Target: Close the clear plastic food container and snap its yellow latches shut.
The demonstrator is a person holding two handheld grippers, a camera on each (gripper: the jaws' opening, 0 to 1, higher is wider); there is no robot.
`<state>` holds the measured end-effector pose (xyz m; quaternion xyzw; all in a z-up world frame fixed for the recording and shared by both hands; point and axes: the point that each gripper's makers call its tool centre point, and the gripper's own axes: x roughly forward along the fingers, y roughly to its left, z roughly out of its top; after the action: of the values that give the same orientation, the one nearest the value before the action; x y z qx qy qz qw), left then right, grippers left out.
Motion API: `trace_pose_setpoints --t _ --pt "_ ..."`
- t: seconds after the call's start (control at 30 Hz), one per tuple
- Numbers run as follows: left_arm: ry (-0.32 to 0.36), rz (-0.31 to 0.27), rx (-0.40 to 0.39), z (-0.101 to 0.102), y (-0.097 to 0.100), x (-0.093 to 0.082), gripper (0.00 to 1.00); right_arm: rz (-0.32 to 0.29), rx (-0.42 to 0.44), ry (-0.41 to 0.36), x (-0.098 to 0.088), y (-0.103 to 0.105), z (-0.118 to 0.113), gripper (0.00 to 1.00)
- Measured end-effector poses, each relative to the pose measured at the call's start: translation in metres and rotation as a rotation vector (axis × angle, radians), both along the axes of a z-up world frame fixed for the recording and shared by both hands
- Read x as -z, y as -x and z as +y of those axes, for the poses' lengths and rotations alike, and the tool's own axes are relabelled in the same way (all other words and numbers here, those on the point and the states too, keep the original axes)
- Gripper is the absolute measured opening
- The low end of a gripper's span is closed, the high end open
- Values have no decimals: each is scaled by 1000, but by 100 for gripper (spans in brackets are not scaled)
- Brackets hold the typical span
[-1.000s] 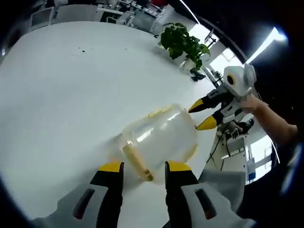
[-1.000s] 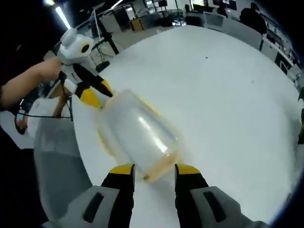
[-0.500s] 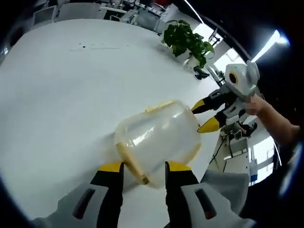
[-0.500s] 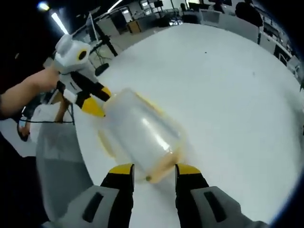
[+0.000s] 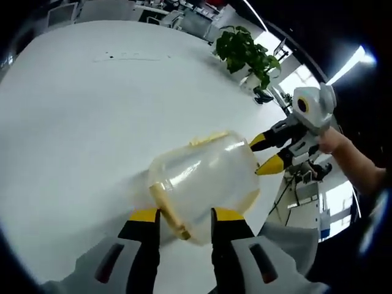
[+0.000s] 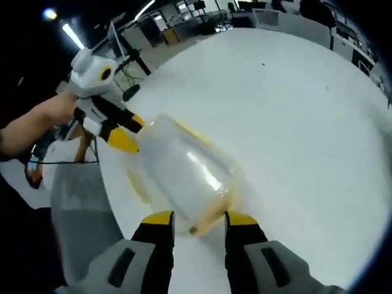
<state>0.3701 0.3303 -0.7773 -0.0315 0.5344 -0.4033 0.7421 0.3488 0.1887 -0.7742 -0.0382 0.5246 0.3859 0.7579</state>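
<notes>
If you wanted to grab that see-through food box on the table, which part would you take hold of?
Probably the two short ends of the clear container, where the yellow latches sit. Its domed body looks smooth and too wide for the jaws, while each end faces one gripper: the left gripper at one end, the right gripper at the opposite end.

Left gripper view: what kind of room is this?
Probably an open-plan office or lab. A big white table fills the foreground, desks and chairs stand behind it, and a potted plant sits at the far edge by bright windows.
</notes>
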Motion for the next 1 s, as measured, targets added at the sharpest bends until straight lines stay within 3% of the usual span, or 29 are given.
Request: trace_pose_setpoints --t 0.33,0.37,0.4,0.43,0.63,0.9,1.0 --pt "-8 8 -9 -1 -1 0 28 -2 16 0 0 -1 3 27" --pt "-7 29 -27 1 1 0 27 100 30 14 0 17 -2 26" --pt "-17 47 -43 4 1 -1 27 45 28 0 3 7 -2 26" --pt "-21 37 -31 3 1 -2 27 40 7 19 5 8 -3 26" --pt "-17 27 -40 2 0 -1 27 51 33 22 4 3 -1 26" --pt "-78 40 -56 -5 -3 0 29 70 61 31 3 -4 3 26" --pt "-70 44 -61 -3 -3 1 30 77 60 39 4 -6 3 26"
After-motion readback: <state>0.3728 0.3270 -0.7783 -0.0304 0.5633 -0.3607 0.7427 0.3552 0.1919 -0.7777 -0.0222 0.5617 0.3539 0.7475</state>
